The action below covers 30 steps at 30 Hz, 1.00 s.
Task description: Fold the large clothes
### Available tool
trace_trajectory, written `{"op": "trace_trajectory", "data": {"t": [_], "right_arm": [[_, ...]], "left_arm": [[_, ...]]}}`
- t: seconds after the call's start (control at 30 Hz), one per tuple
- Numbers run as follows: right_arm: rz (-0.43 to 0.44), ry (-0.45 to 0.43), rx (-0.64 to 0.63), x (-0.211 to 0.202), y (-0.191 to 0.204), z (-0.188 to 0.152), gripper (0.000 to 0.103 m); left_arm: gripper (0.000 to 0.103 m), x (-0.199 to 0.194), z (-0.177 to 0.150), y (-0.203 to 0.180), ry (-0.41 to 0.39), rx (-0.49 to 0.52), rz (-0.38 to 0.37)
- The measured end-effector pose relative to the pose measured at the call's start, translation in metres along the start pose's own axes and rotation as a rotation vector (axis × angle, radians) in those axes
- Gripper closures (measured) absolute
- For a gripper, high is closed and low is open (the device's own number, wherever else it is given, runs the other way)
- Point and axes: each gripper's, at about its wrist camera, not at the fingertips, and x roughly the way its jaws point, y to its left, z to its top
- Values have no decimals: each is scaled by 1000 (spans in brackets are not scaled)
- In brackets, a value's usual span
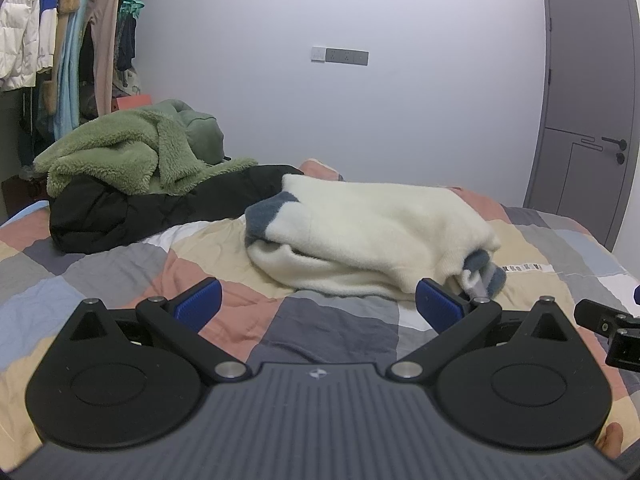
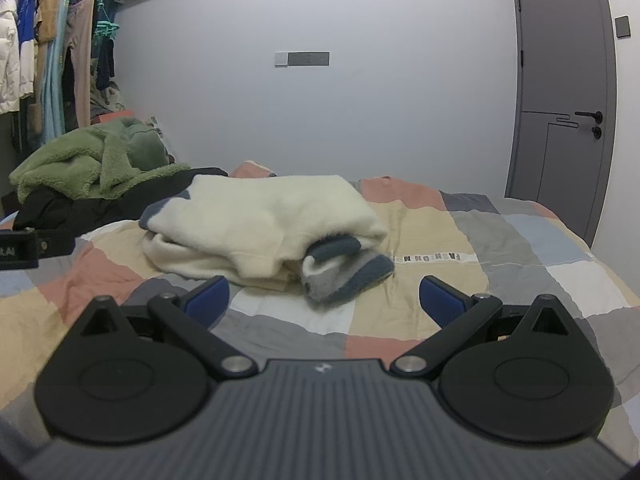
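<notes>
A bed (image 1: 120,264) covered in a patchwork quilt of grey, peach, beige and pale blue squares fills the lower half of both views, with a plain pale wall (image 1: 360,120) behind it. A grey door (image 2: 560,100) with a black handle stands at the far right. At the far left, coats and trousers hang on a clothes rack (image 1: 60,40).

On the far left of the bed lies a heap: a fuzzy green fleece (image 1: 120,156) on top of a black padded jacket (image 1: 120,216).

In the middle of the bed, just beyond both grippers, rests the cream sweater (image 2: 260,216), folded into a thick bundle. Its blue-grey trim shows at the far left corner, and a blue-grey cuff (image 2: 348,276) sticks out at the near right end.

The left gripper (image 1: 318,302) hovers low over the quilt, its blue-padded fingers (image 1: 200,304) spread wide, holding nothing; its right pad is close to the sweater's cuff end, and contact cannot be told.

The right gripper (image 2: 324,300) is likewise spread wide and empty, with the cuff lying between and beyond its pads.
</notes>
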Motion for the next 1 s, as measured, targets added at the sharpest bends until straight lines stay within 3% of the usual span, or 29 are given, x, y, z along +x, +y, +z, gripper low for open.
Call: {"op": "trace_trajectory", "data": {"t": [1.0], "right_arm": [[26,15,6,4,1,-1,0]], "left_arm": [[0,-2,3,3,-2,-11,-12]]}}
